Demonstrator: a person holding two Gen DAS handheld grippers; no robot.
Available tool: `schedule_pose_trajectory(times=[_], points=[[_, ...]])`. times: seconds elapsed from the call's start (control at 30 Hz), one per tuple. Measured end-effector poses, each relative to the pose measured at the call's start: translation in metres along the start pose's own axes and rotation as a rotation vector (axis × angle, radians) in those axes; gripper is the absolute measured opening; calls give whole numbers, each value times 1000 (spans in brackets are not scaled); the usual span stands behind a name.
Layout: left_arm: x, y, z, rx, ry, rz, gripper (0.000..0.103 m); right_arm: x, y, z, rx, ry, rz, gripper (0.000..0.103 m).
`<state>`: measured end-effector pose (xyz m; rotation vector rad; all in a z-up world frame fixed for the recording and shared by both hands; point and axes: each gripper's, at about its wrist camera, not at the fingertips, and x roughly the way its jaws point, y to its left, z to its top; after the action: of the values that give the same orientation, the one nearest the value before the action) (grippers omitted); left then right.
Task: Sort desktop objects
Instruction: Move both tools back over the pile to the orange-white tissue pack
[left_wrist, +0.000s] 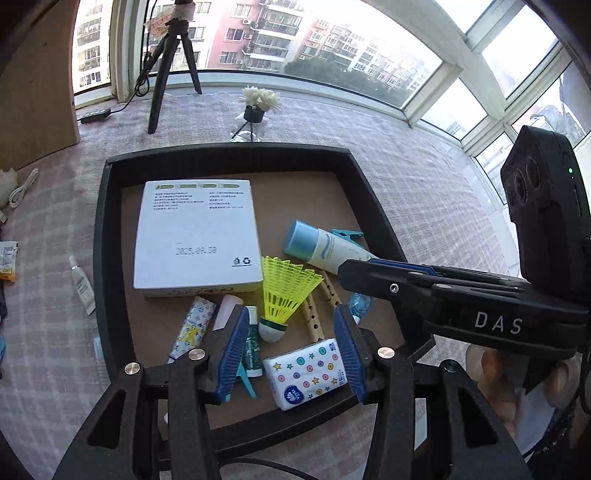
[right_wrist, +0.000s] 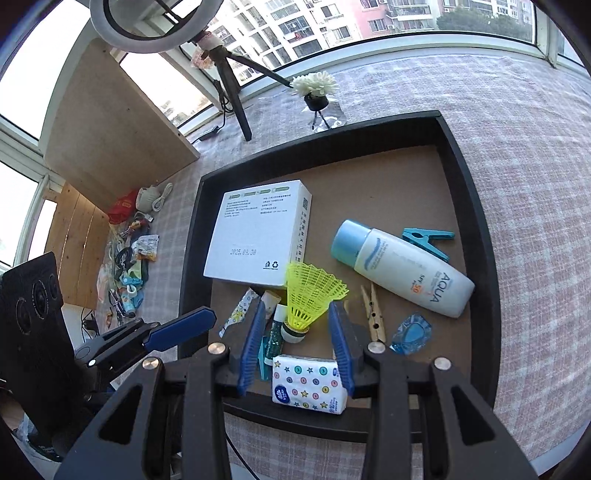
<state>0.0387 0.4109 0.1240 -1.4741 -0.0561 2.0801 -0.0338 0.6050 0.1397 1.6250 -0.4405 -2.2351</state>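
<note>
Shuttlecock (right_wrist: 308, 301) stands in the tray (right_wrist: 476, 206), light with a crushable skirt; we'd pinch its firm cork. Both our grippers, left (left_wrist: 291, 347) and right (right_wrist: 297, 341), hover with fingers parted, empty.

Checked pink cloth covers the counter (left_wrist: 424, 192).
On it lie a black tray (left_wrist: 101, 236), a tripod (left_wrist: 173, 59), a potted white flower (left_wrist: 258, 101) and a small tube (left_wrist: 82, 285).

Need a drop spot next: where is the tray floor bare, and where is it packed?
Bare: the tray floor's far strip, between the far wall, white box and sunscreen bottle. Crowded: the near half, around the shuttlecock, tissue pack and wooden clothespin.
</note>
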Motion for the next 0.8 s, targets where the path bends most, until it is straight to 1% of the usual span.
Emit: schedule_pose_trajectory(times=[0.07, 0.17, 0.33, 0.4, 0.6, 0.73, 0.8], points=[[-10, 23, -4, -38, -17, 34, 46, 7, 16, 3, -32, 9, 10, 35], [-24, 64, -12, -107, -29, 62, 46, 18, 41, 6, -77, 20, 27, 35], [-53, 140, -37, -226, -58, 150, 46, 40, 94, 8, -166, 52, 62, 35], [-69, 175, -50, -289, -78, 161, 46, 51, 119, 7, -210, 63, 66, 35], [-105, 267, -89, -430, -113, 232, 46, 88, 206, -2, -354, 104, 82, 35], [-120, 313, -115, -480, -117, 303, 46, 113, 269, -13, -447, 140, 112, 35], [-122, 333, -126, -511, -111, 305, 46, 128, 301, -19, -486, 167, 131, 35]])
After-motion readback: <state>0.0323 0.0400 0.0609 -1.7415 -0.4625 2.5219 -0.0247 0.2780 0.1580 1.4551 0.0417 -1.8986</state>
